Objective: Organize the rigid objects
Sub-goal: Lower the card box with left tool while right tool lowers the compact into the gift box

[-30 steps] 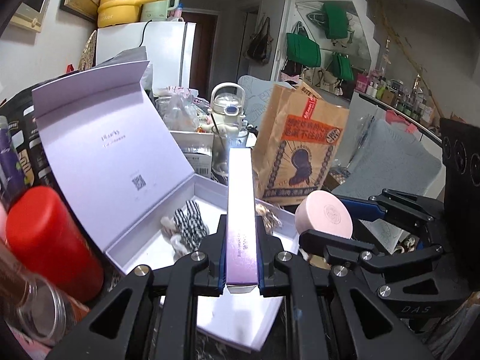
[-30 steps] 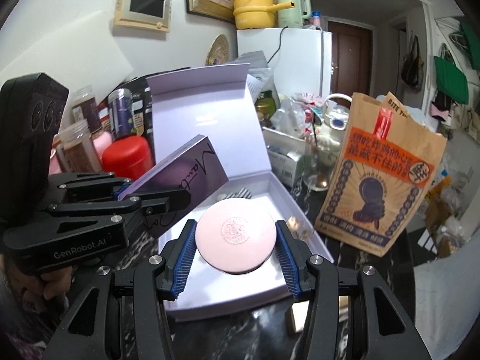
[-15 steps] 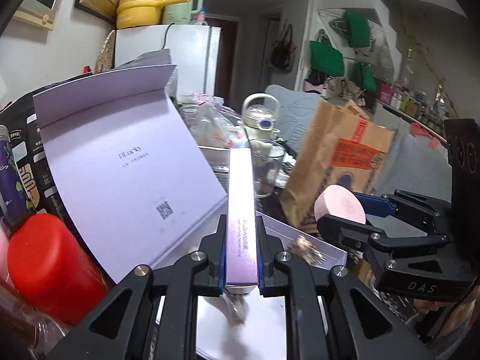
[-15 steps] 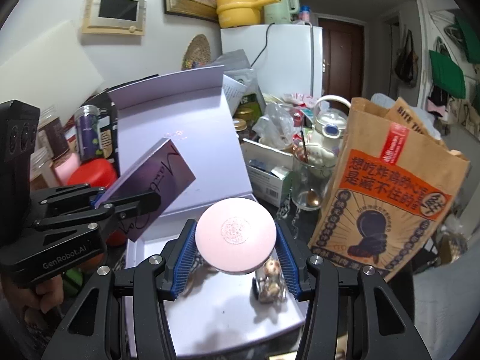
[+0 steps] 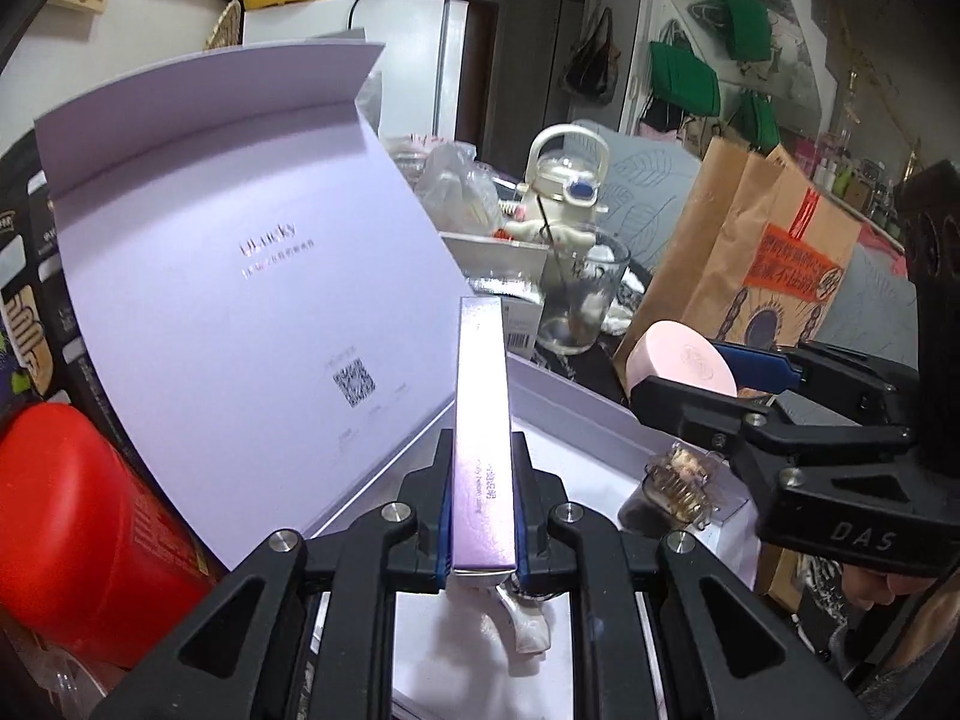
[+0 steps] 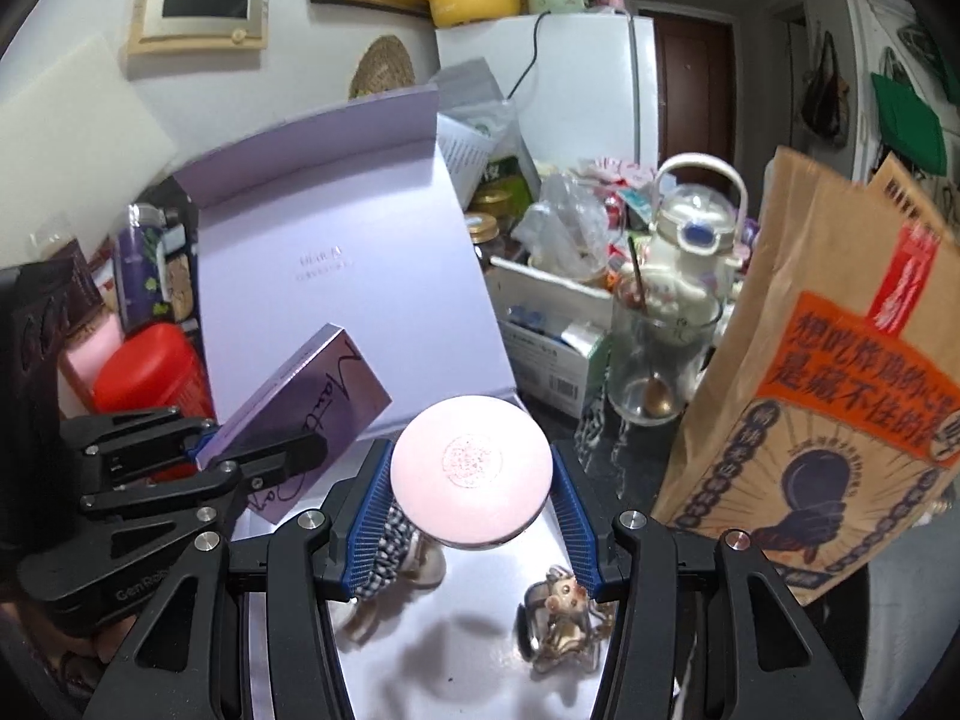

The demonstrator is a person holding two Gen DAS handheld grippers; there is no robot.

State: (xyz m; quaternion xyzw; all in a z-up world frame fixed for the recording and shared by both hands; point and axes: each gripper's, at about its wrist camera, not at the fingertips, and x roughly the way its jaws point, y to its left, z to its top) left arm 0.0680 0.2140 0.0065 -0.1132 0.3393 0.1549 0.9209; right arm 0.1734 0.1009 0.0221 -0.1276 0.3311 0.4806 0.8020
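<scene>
My left gripper [image 5: 482, 504] is shut on a flat purple palette box [image 5: 482, 420], held edge-up over the open lilac gift box [image 5: 576, 414]; the palette also shows in the right wrist view [image 6: 300, 408]. My right gripper [image 6: 471, 498] is shut on a round pink compact [image 6: 471, 468], above the gift box floor [image 6: 468, 648]; the compact shows at the right of the left wrist view [image 5: 681, 360]. In the box lie a checked hair tie [image 6: 384, 546] and a small clip with a charm [image 6: 558, 612]. The box lid [image 5: 252, 300] stands open behind.
A red canister [image 5: 66, 528] stands left of the box. A brown paper bag [image 6: 840, 390] stands right of it. A glass with a spoon [image 6: 654, 354], a white kettle-shaped bottle [image 6: 690, 246] and cartons crowd behind. A white fridge [image 6: 588, 78] is at the back.
Both grippers have moved forward and lower over the gift box, keeping hold of the palette and the compact. The lid and the paper bag look closer.
</scene>
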